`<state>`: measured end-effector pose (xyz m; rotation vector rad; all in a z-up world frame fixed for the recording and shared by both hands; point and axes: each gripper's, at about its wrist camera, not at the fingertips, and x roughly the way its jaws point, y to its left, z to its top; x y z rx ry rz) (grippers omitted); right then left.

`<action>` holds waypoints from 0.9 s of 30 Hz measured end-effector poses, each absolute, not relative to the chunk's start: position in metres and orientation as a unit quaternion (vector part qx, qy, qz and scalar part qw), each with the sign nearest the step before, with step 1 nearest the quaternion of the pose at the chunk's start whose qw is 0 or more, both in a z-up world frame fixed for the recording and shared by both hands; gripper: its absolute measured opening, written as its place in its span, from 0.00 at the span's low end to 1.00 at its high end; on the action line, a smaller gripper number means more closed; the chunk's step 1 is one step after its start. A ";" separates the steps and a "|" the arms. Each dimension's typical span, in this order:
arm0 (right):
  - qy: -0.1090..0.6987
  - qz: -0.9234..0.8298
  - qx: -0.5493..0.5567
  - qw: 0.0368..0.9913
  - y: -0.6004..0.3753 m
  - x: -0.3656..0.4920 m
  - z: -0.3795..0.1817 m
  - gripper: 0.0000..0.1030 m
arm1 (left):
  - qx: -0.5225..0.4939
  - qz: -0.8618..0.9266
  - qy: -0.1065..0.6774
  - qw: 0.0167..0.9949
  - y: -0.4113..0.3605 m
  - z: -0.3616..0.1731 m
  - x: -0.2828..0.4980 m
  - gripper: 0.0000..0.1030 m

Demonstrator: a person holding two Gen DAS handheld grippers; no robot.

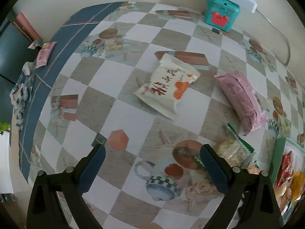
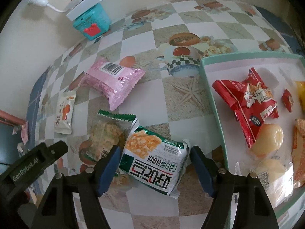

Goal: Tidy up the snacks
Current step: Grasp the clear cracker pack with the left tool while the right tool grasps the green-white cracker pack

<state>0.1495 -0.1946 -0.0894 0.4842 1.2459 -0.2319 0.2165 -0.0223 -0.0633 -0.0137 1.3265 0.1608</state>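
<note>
**Lining up on the green cracker packet**

Straddling the green cracker packet [image 2: 152,160], the right gripper [image 2: 154,169] has its jaws spread wide, one blue pad on each side and neither visibly pressing the wrapper. The packet lies on the tablecloth [image 2: 171,99] just beside the near left rim of the mint tray [image 2: 213,95], its long axis slanting across the gap between the jaws, with its top end toward the clear rice-cake packet [image 2: 106,133] that it touches or overlaps. My judgement is that the coming grasp turns on this slant: closing now would pinch the packet across its shorter width, which should hold.

The left gripper [image 1: 152,168] hovers with its jaws released and nothing between them, well apart from the white packet [image 1: 167,87] and the pink packet [image 1: 242,99] farther along the tablecloth. The right hand is clearly the nearer one. The tray already holds a red packet [image 2: 247,101] and pale round sweets
</note>
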 end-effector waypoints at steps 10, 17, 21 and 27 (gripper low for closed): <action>0.582 -0.110 0.153 0.791 -0.177 0.155 -0.094 0.67 | -0.013 0.073 0.618 0.783 -0.037 -0.066 0.217 0.96; 0.568 -0.093 0.171 0.799 -0.187 0.152 -0.081 0.64 | -0.050 0.070 0.620 0.780 -0.036 -0.063 0.217 0.96; 0.551 -0.088 0.183 0.809 -0.196 0.148 -0.063 0.64 | -0.054 0.068 0.616 0.783 -0.039 -0.059 0.216 0.96; 0.528 -0.101 0.191 0.821 -0.213 0.145 -0.036 0.64 | -0.054 0.054 0.615 0.785 -0.046 -0.057 0.215 0.96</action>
